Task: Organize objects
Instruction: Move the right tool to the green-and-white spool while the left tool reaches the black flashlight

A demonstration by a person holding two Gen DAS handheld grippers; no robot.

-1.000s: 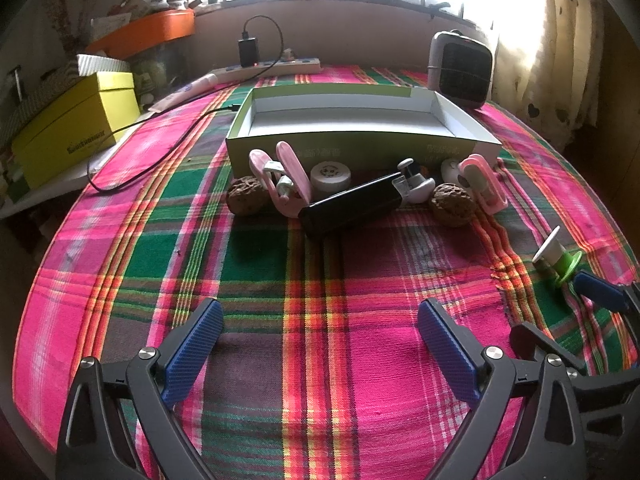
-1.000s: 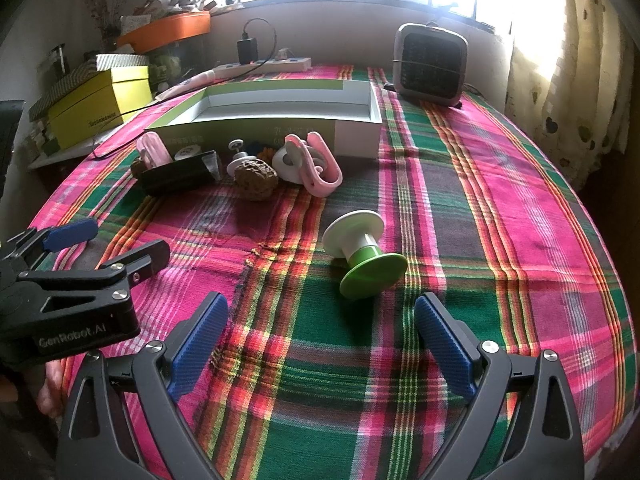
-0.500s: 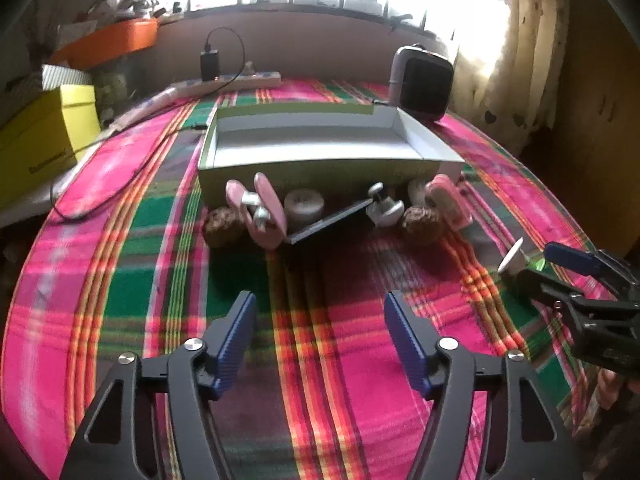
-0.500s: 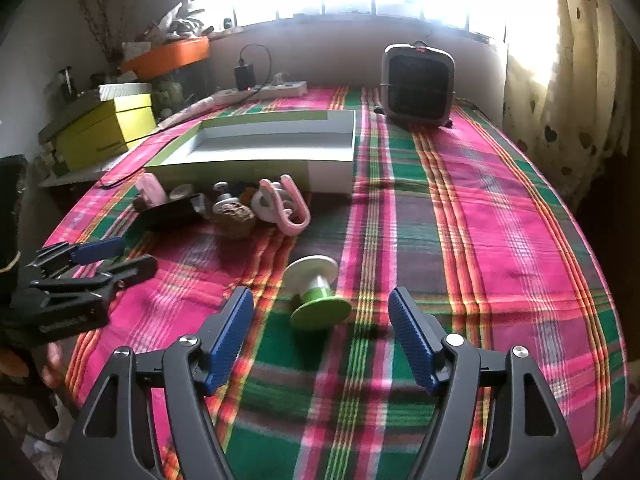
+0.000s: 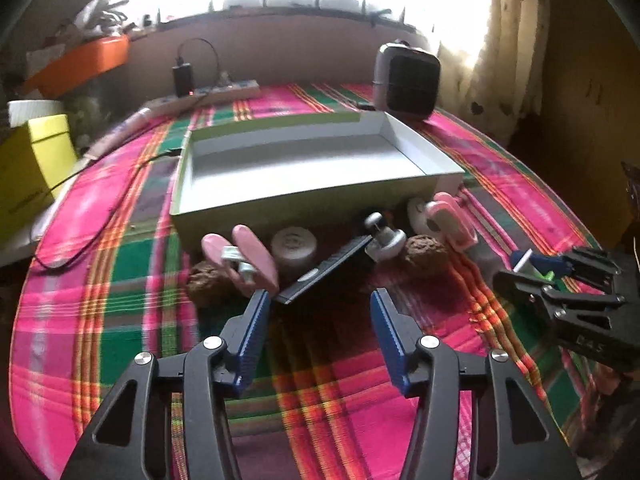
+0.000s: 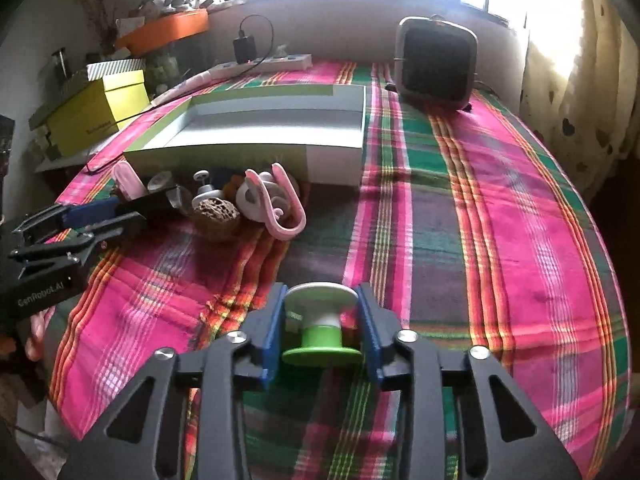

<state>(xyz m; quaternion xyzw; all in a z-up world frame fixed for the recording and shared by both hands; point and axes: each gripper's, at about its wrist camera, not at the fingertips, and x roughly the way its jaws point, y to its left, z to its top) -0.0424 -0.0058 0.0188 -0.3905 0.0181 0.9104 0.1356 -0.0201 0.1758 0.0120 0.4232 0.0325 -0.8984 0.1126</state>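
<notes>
My right gripper (image 6: 322, 322) is shut on a green and white spool (image 6: 320, 330), its blue pads against the white top disc. It also shows at the right of the left wrist view (image 5: 536, 266). My left gripper (image 5: 318, 324) is open and empty, just in front of a black flat device (image 5: 326, 270). A row of small objects lies against the front wall of an open white and green box (image 5: 304, 160): pink clips (image 5: 244, 260), a white round case (image 5: 294, 246), brown lumps (image 5: 426, 250), a white knob (image 5: 384, 236).
A small heater (image 6: 436, 66) stands behind the box to the right. A power strip with charger (image 6: 260, 60) lies at the back. Yellow boxes (image 6: 96, 112) sit off the left edge. The plaid cloth (image 6: 500, 200) spreads to the right.
My right gripper moved forward over the green spool and shut on it. My left gripper moved forward toward the black device and narrowed a little.
</notes>
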